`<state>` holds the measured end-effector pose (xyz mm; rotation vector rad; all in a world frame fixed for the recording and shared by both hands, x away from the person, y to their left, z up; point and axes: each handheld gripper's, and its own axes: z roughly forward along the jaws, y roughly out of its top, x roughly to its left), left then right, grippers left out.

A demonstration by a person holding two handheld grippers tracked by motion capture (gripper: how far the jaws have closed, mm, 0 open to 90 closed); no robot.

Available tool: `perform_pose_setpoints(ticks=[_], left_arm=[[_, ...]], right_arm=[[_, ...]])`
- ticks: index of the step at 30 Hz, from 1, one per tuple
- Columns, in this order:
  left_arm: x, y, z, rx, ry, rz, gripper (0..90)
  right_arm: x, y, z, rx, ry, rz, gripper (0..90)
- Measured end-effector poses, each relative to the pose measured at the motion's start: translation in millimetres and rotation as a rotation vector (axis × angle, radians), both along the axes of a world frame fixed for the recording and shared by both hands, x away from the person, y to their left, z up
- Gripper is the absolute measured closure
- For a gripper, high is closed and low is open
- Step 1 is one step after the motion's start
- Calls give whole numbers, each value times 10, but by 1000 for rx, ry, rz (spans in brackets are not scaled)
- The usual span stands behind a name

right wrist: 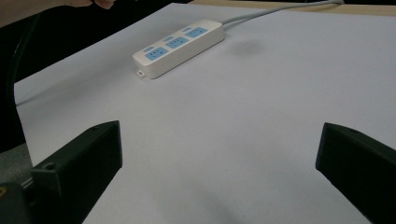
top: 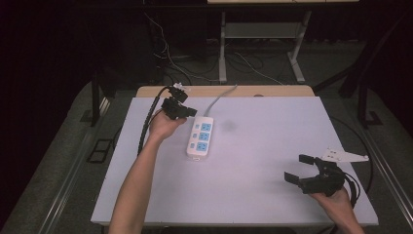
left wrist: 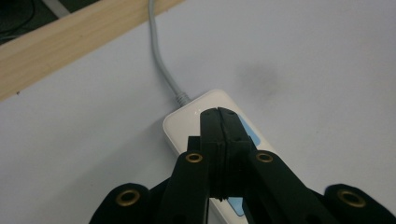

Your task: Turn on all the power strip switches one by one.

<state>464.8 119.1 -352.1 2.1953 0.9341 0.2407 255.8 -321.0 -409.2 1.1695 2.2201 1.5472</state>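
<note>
High view: white power strip (top: 200, 138) lying flat on pale lavender-white table sheet (top: 253, 161), toward the sheet's back left. Three blue socket faces up, grey cord (top: 220, 95) running off the strip's far end toward the wooden table edge (top: 272, 90) behind. Left gripper (top: 181, 111) just beside the strip's far end on its left, held in the hand (top: 164, 125), jaws pressed together, nothing between. Black cable (top: 147, 117) trailing from it further left of the strip. Right gripper (top: 301, 168) well apart from the strip, near the sheet's front right corner, jaws spread wide, empty; grey three-cornered plate (top: 343, 155) on top. Dark room beyond the strip: grey floor, white desk frame legs (top: 223, 48), loose wires on the floor.

Left gripper view: jaws closed tip to tip, gripping nothing, poised over the strip's (left wrist: 187, 126) cord end; contact with the casing not resolvable. Cord (left wrist: 159, 56) curving away from the strip to the wood strip (left wrist: 56, 46) along the sheet's edge. Faint grey smudge (left wrist: 259, 74) on the sheet right of the cord.

Right gripper view: both jaws far apart at the frame's lower corners, bare sheet (right wrist: 224, 140) between. Strip (right wrist: 180, 46) well ahead of them, sockets up, cord (right wrist: 280, 9) leading off its far end. Same smudge (right wrist: 247, 46) just right of the strip.
</note>
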Motion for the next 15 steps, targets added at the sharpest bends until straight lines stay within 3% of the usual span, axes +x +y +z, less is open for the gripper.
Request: perform_pose_setpoints(ticks=[4,6,9,15], left_arm=[[-96,32,124,-36,-10,-16,727],[-146,51,177,-64,-3,-25,597],[-242,75,240,-55,-9,-27,414],[-459,165,277,-65,-13,-28,146]], right_arm=[[-8,6,3,-1,0,1,6],[-10,8,4,-1,-2,3,5],[-9,9,3,0,0,3,5],[-9,13,4,0,-2,6,5]])
